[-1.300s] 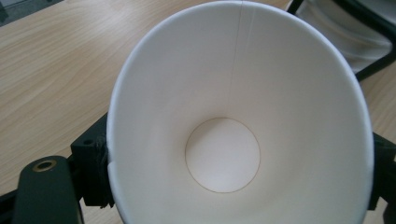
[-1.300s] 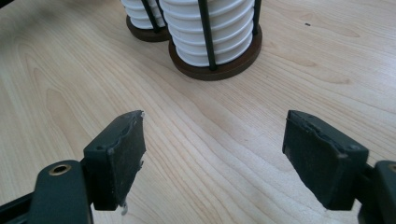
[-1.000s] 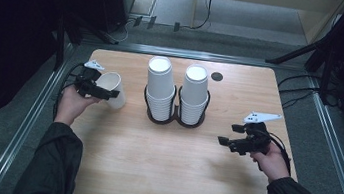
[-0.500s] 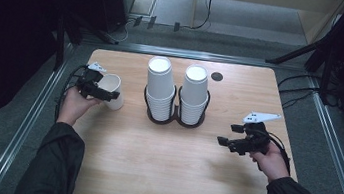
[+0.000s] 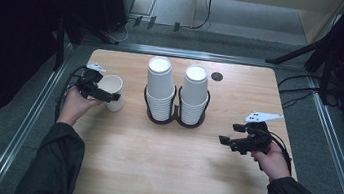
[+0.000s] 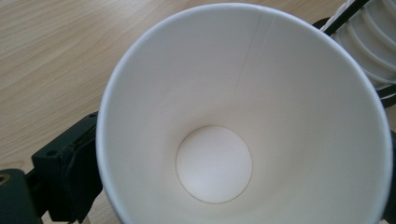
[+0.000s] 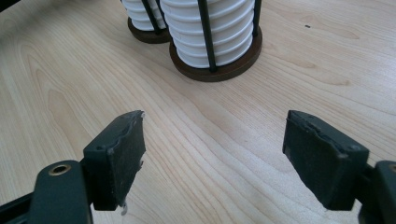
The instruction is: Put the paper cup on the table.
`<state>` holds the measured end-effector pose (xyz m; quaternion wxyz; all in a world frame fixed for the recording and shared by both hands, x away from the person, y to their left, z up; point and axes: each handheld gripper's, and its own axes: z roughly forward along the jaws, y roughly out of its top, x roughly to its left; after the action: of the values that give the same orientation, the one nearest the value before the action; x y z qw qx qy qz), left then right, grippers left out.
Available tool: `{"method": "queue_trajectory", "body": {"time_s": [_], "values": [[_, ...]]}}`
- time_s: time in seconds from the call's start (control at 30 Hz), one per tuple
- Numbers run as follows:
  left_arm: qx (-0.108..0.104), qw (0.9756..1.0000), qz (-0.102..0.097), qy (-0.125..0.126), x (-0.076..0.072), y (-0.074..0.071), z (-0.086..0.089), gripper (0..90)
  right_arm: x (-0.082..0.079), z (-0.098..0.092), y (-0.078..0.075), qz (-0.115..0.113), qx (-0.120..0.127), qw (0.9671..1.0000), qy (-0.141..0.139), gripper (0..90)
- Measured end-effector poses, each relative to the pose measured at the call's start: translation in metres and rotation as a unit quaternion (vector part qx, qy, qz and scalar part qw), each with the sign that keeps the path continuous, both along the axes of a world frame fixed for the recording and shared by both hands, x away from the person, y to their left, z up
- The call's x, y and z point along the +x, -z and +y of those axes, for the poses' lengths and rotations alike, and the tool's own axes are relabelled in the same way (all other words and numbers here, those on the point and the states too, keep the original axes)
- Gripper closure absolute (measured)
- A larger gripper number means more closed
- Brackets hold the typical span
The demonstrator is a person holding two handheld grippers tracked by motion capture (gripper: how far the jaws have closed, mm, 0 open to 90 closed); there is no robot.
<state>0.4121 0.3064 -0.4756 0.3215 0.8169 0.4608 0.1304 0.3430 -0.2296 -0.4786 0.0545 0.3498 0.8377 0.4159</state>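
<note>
White paper cup point(image 5: 111, 92): single, empty, standing on the light wooden table point(image 5: 159, 176) near its left edge, well left of the two stacks. Sits on its narrow base, mouth up, long axis roughly vertical, maybe a slight lean, can't confirm.

Left gripper point(image 5: 105, 94): jaws straddle the cup, one each side of the wall. They have just been opening with the cup between them; jaws wide, and whether the pads press the wall isn't visible from above.

Left gripper view looks straight into the cup point(image 6: 243, 121): round white bottom, side seam, rim almost edge to edge. One black jaw sits outside the wall at lower left, hard up against it. High view gives none of that interior, but gives table position. Stack ribs point(image 6: 369, 51) peek in top right.

Right gripper point(image 5: 224, 141): jaws spread, nothing between them, over bare table right of centre, pointing left toward the stacks.

Right gripper view shows both pads wide apart, bare wood between, and the black wire holder with dark round base point(image 7: 219, 65) around the nearer cup stack point(image 7: 210, 32). From above, two white stacks point(image 5: 160, 90) side by side mid-table.

Left hand point(image 5: 74, 107) and right hand point(image 5: 271, 160) enter from the bottom in dark sleeves, forearms angled outward.
</note>
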Motion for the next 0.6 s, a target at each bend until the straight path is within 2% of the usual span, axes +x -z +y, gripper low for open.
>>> {"method": "queue_trajectory", "body": {"time_s": [0.13, 0.23, 0.3, 0.53, 0.6], "values": [[-0.009, 0.9999, 0.0, 0.007, -0.001, -0.003, 0.001, 0.0, 0.0, 0.0, 0.0, -0.001, -0.002, 1.0, -0.001, 21.5], [-0.034, 0.9994, 0.004, 0.005, -0.002, -0.007, 0.003, 0.0, 0.0, 0.0, 0.0, 0.0, -0.002, 1.0, 0.0, 21.5], [-0.04, 0.9992, 0.005, 0.002, -0.003, -0.01, 0.004, 0.0, 0.0, 0.0, 0.0, -0.001, -0.003, 1.0, -0.001, 21.5], [-0.038, 0.9993, 0.0, 0.002, -0.006, -0.02, 0.006, 0.0, 0.0, 0.0, 0.0, -0.001, -0.005, 1.0, -0.002, 21.5], [-0.038, 0.9993, -0.003, -0.004, -0.008, -0.027, 0.008, 0.0, 0.0, 0.0, 0.0, 0.0, -0.005, 1.0, -0.002, 21.5]]}}
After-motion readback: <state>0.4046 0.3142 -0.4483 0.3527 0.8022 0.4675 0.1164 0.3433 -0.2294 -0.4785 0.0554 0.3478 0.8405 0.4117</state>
